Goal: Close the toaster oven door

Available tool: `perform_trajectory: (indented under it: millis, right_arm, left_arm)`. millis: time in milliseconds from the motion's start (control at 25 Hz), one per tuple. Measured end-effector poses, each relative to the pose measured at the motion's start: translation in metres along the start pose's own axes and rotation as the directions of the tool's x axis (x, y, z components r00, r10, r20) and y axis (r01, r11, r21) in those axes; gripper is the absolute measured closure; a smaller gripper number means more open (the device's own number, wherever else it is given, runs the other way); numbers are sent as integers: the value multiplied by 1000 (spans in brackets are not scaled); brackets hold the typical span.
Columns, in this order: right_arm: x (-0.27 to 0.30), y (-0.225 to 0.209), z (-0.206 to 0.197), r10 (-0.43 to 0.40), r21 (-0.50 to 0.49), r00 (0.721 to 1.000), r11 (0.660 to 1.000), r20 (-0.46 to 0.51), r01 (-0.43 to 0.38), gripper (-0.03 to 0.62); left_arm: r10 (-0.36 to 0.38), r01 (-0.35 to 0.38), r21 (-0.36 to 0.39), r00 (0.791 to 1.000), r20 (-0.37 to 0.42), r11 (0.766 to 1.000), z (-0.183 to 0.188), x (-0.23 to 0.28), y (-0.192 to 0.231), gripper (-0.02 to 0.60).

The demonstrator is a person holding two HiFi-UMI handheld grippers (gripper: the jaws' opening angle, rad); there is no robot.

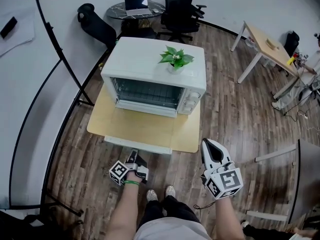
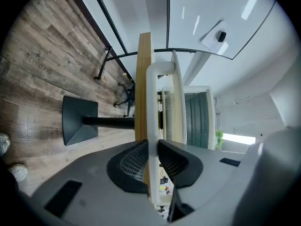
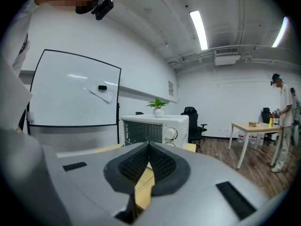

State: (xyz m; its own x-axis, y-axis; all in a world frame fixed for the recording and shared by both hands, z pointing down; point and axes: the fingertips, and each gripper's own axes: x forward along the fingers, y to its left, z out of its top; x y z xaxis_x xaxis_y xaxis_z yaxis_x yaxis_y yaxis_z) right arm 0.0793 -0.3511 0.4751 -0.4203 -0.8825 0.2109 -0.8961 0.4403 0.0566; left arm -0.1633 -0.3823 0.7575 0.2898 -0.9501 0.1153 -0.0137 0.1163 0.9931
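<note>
A white toaster oven stands on a small wooden table, a potted plant on its top. Its door hangs open, lying flat towards me, with the white handle bar at the near edge. My left gripper is at that handle. In the left gripper view the jaws are shut on the handle bar, with the glass door behind it. My right gripper hangs right of the table, shut and empty. The right gripper view shows the right gripper and the oven ahead.
The table stands on a black pedestal base on a wood floor. A whiteboard frame runs along the left. Behind the oven are an office chair and a round table with a laptop. A desk stands far right.
</note>
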Motion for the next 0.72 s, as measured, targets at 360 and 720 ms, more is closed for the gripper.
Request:
perform_trajectory:
  millis: [360,720]
  right_arm:
    - [8,8,33,47,2,994,999,95,-47,593]
    - [5,-5,54,36,22,986,999,163,-40,593]
  left_arm:
    - [-204,204,16,979,15,979,5,5,-86,493]
    - [-297,296,39,954,40,954,16,44,-183,479]
